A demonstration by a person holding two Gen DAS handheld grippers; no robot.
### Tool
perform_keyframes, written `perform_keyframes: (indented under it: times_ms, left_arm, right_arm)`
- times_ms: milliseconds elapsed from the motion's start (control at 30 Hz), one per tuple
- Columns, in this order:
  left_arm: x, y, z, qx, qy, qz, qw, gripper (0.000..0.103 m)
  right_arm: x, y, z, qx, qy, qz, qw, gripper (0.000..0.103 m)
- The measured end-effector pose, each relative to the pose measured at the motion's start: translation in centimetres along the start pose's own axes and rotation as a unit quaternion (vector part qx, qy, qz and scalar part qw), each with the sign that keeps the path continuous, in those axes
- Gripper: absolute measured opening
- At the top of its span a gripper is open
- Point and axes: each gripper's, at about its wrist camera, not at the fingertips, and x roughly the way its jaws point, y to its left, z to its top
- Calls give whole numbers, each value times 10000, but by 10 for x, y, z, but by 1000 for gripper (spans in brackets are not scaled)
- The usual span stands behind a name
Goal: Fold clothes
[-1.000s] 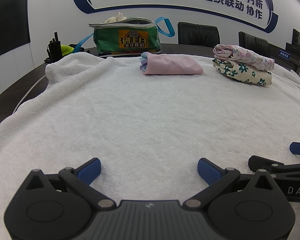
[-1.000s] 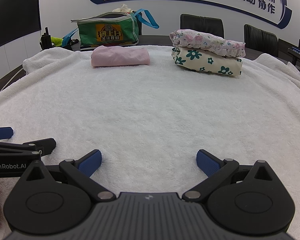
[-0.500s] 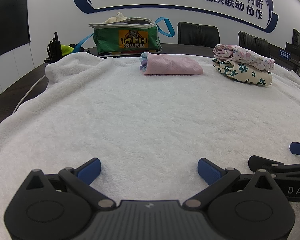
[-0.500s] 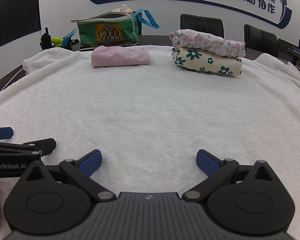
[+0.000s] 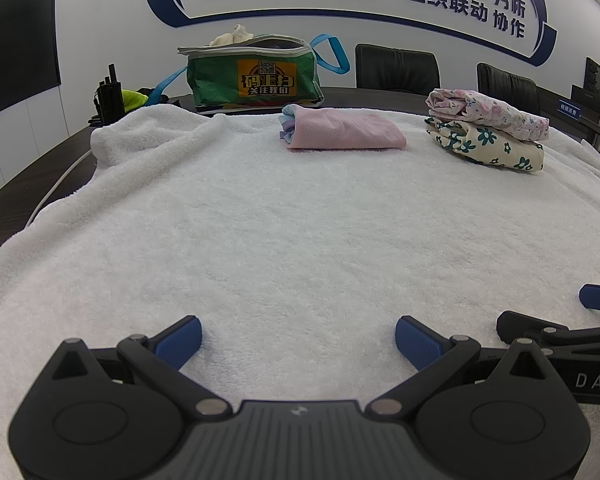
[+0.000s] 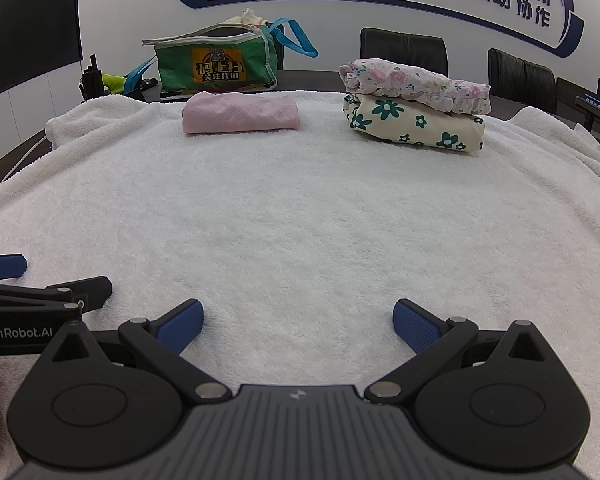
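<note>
Clearly, "GenRobot.AI" on left gripper [image 6: 12, 280]; green bag [image 6: 216, 66] labelled.

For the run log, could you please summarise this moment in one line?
left gripper: open | right gripper: open | pink garment: folded | floral stack: folded

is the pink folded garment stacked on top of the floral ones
No, the pink folded garment lies alone on the white towel, apart from the floral stack to its right.
</note>
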Motion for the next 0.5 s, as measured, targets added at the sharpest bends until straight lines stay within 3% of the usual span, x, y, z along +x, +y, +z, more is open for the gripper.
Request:
perform_keyframes:
  times_ms: [500]
  left_arm:
    - [1,-1,0,3,-2,-5,10000,103]
  right_arm:
    - [0,0,0,3,1,-3,10000,103]
